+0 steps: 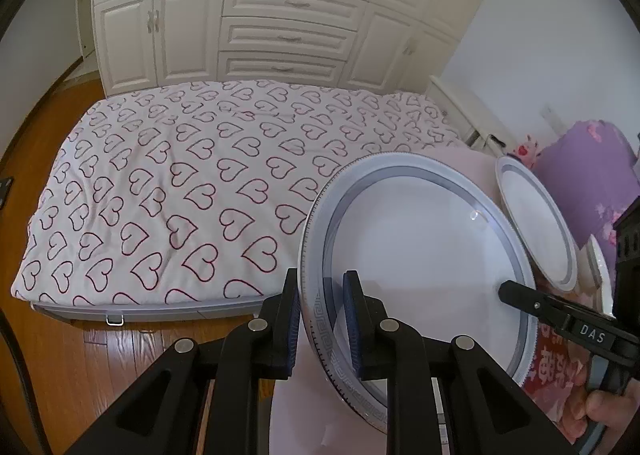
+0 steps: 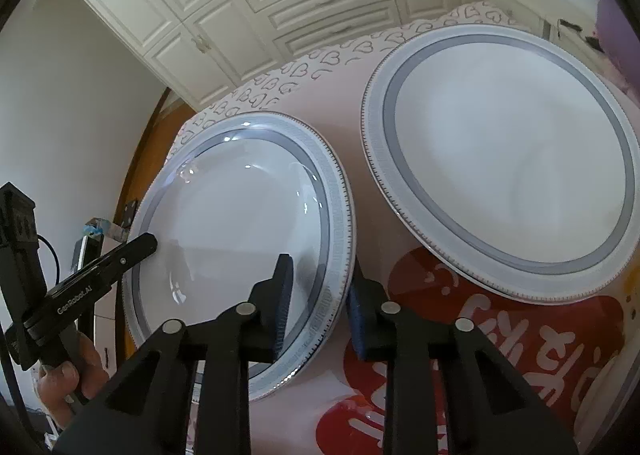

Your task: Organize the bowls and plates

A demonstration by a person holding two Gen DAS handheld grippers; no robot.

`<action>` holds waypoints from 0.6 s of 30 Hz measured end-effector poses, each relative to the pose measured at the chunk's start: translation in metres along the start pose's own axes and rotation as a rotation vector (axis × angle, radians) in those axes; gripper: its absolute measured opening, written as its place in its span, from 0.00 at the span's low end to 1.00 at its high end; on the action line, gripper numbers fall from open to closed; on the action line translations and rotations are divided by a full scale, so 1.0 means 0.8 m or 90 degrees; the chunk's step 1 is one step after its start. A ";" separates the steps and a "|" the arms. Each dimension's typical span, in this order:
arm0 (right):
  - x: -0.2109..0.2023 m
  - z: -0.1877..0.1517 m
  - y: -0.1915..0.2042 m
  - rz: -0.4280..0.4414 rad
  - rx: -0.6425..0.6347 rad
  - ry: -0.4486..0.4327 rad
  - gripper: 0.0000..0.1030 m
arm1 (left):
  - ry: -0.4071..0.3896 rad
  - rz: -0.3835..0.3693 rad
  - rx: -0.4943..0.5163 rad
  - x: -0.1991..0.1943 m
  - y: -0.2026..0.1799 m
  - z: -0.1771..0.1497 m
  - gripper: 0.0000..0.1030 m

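Note:
A deep white plate (image 1: 420, 255) with a grey band and a key-pattern rim sits tilted over a pink cloth. My left gripper (image 1: 322, 287) is shut on its near rim, one blue pad inside and one outside. My right gripper (image 2: 320, 283) is shut on the opposite rim of the same deep plate (image 2: 240, 223). Each gripper shows in the other's view: the right gripper (image 1: 516, 293) at the plate's far edge, the left gripper (image 2: 140, 245) at its left edge. A second matching plate (image 2: 500, 159) lies flat just beside it, also seen as the second plate (image 1: 536, 223).
The pink cloth (image 2: 500, 335) with red shapes and white lettering covers the surface under the plates. The edge of another white dish (image 1: 600, 275) shows at far right. Behind are a bed with a heart-print quilt (image 1: 180, 183), a white wardrobe (image 1: 280, 15) and a wooden floor (image 1: 100, 355).

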State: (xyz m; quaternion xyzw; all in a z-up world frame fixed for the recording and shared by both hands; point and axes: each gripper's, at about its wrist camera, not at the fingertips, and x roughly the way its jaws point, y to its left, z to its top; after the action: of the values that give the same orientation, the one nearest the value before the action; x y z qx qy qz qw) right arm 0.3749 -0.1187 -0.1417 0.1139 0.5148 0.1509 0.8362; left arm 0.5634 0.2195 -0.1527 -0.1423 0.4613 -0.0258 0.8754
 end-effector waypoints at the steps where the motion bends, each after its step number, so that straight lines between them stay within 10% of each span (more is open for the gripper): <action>1: 0.000 0.000 0.000 -0.001 0.000 -0.001 0.22 | -0.002 0.002 0.000 -0.003 -0.004 -0.004 0.16; 18: -0.013 -0.008 0.000 0.012 -0.003 -0.009 0.22 | -0.028 0.012 0.002 -0.038 -0.031 -0.040 0.16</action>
State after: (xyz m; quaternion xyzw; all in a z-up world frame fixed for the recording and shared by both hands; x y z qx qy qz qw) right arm 0.3648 -0.1221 -0.1356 0.1174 0.5078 0.1590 0.8385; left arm 0.5217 0.1937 -0.1386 -0.1372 0.4431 -0.0150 0.8858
